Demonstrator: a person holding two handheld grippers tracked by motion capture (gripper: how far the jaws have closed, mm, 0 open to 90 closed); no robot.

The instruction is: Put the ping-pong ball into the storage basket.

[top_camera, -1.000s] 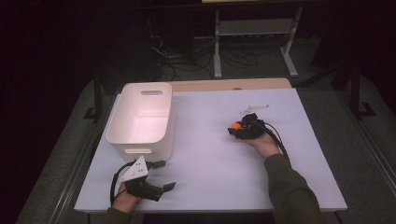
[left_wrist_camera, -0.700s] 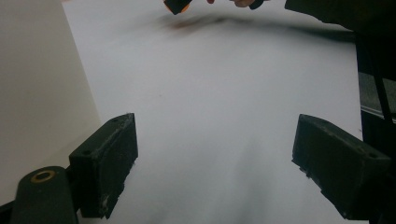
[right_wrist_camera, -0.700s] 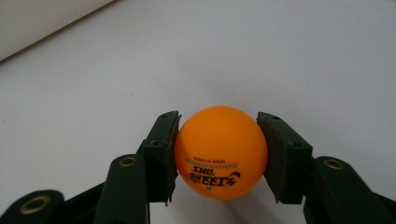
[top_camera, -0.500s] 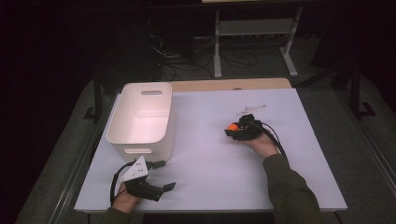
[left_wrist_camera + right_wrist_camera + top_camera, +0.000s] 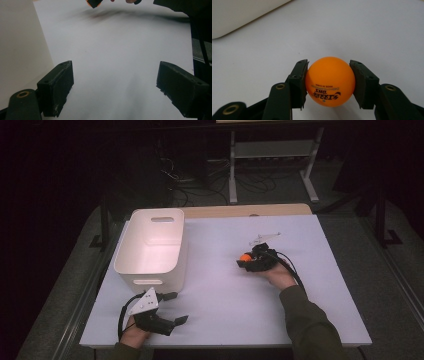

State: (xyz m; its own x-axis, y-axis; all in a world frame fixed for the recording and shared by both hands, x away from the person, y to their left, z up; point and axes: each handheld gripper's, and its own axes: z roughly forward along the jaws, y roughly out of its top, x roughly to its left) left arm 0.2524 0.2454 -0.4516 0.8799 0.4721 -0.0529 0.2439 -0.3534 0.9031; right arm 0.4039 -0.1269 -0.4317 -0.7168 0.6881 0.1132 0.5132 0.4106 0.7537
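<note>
An orange table tennis ball (image 5: 330, 81) sits clamped between the two black jaws of the right gripper (image 5: 329, 82), one pad pressing on each side of it. Dark printed lettering runs across the lower part of the ball, upside down in the right gripper view. In the high view the ball (image 5: 245, 256) appears as a small orange spot at the front of the right gripper (image 5: 246, 261), to the right of the table's middle. Whether the ball touches the surface or is held just above it is hard to tell; the soft shadow seen in the left gripper view suggests it is slightly raised.

The right hand (image 5: 275, 274) wraps the gripper from behind, with a dark green sleeve (image 5: 310, 325) running back to the bottom edge. A black cable (image 5: 290, 267) trails from the gripper along the wrist.

The table (image 5: 225, 310) is covered in a plain white surface. To the left of the ball, well apart from it, stands a white plastic bin (image 5: 152, 247) with a handle slot in its far wall.

Near the front left corner of the table, just in front of the bin, the left hand (image 5: 134, 332) holds the left gripper (image 5: 176, 307). Its jaws stand wide apart with nothing between them, and a grey three-cornered plate (image 5: 144, 302) sits on top.
</note>
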